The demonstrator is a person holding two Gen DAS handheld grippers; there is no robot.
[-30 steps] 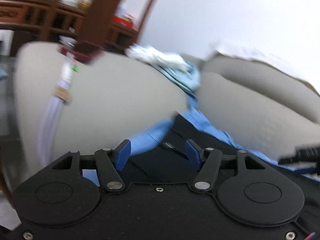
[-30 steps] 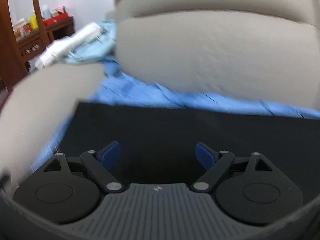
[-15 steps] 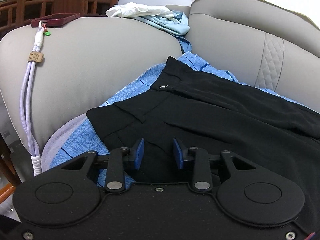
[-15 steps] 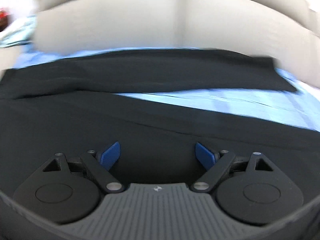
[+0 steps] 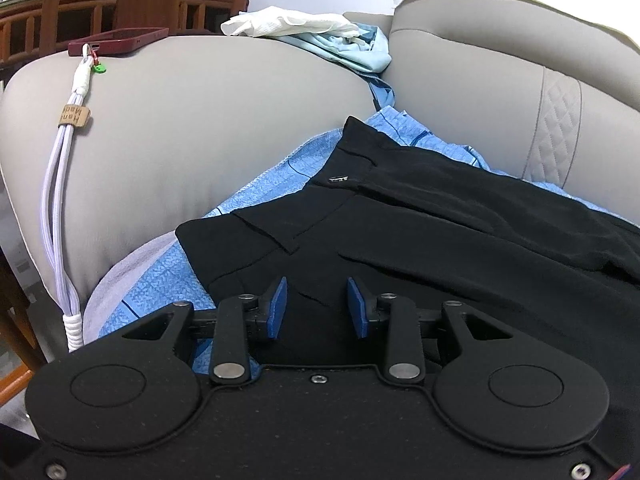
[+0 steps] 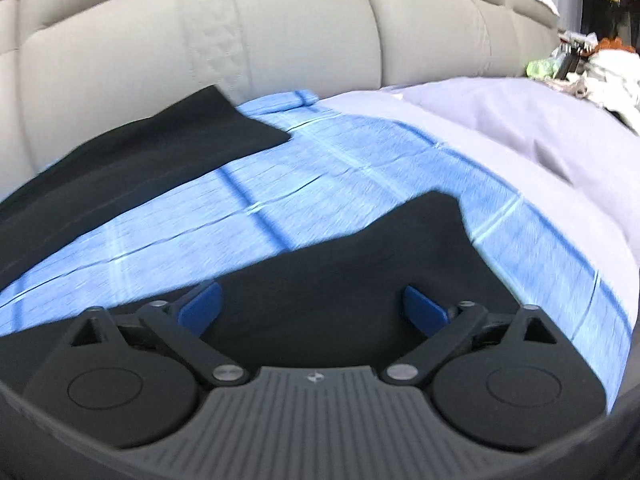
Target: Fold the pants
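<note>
Black pants lie spread on a blue cloth over the sofa seat, waistband with a small metal button toward the left armrest. My left gripper is open, its blue pads just above the waist area near the front corner. In the right wrist view the two pant legs lie apart with blue cloth between them; the far leg ends near the backrest. My right gripper is wide open and empty over the near leg's end.
The grey sofa armrest carries a red phone with a lavender strap hanging down. White and light-blue clothes lie on the armrest top. A lavender sheet and a clothes pile sit at the right. Wooden furniture stands behind.
The left gripper swung down to the waistband and its jaws narrowed, then opened slightly. The right gripper swept right along the legs to the near leg's end.
</note>
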